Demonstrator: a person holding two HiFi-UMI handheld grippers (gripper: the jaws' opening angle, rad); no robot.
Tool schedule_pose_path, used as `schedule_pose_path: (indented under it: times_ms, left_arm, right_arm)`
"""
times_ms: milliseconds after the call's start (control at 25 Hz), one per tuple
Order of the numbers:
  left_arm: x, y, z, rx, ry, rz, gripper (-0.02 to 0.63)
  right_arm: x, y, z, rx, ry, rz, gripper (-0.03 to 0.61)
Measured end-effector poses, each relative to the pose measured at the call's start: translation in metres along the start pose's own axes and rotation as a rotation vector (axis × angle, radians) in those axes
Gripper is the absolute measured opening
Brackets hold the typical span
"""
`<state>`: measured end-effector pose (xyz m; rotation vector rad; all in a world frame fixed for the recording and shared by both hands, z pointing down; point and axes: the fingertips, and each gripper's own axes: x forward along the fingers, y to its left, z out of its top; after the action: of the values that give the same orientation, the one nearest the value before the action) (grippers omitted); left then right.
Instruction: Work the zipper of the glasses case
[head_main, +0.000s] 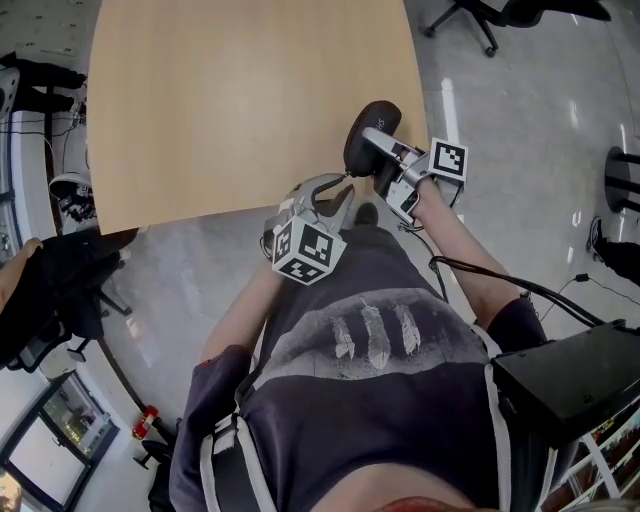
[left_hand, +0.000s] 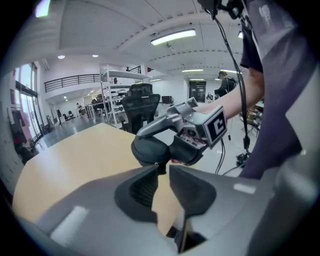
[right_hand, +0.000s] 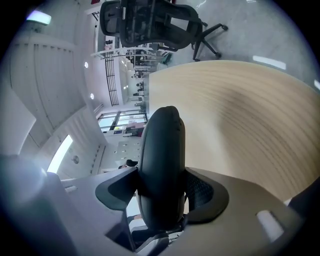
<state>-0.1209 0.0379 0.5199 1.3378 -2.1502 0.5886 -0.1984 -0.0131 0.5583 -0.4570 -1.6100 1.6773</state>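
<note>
**Glasses case: zip run not yet begun**

Case (head_main: 375, 112): black, centre-right of the head view, held above the table (head_main: 250, 100) edge. My right gripper (head_main: 368, 150) is clenched across its middle.
Left gripper (head_main: 340, 190): just below the case, jaws narrowed to a slit, nothing visibly pinched. The pull (left_hand: 159, 166) sits at their tips.
Done: case steadied, pull lined up.
Left, I judge: nip the pull, draw it along. The case looks shut.

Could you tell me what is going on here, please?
A person is working on a dark glasses case with a gripper in each hand. The right gripper clamps the case and holds it in the air by the edge of the wooden table. The jaws of the left gripper stand narrowly apart at the zipper pull; whether they pinch it is unclear.
</note>
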Motion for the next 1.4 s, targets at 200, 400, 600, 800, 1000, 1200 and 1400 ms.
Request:
schedule_pose_path:
  times_ms: [200, 400, 600, 800, 1000, 1200, 1400]
  left_arm:
    - [0.005, 0.002, 0.0, -0.028, -0.001, -0.004, 0.069]
    - [0.006, 0.005, 0.001, -0.019, -0.009, 0.006, 0.069]
    - [0.011, 0.009, -0.003, 0.049, 0.013, 0.041, 0.069]
    - [0.01, 0.01, -0.005, 0.071, 0.01, 0.047, 0.051]
    - [0.01, 0.009, -0.008, 0.102, 0.021, 0.054, 0.015]
    - [0.011, 0.005, -0.014, 0.127, 0.061, 0.026, 0.009]
    - [0.007, 0.004, -0.032, 0.104, 0.106, 0.015, -0.002]
  right_arm:
    - [-0.001, 0.003, -0.003, -0.002, -0.006, 0.013, 0.293]
    - [-0.003, 0.007, -0.002, -0.016, -0.007, 0.014, 0.293]
    - [-0.002, 0.008, 0.0, -0.023, -0.002, 0.012, 0.293]
    - [0.001, 0.009, -0.007, -0.037, 0.012, 0.01, 0.293]
    - [0.001, 0.009, -0.005, -0.081, 0.013, 0.0, 0.293]
    - [0.005, 0.022, -0.008, -0.263, 0.055, -0.019, 0.295]
    - [0.015, 0.033, -0.032, -0.49, 0.197, -0.074, 0.291]
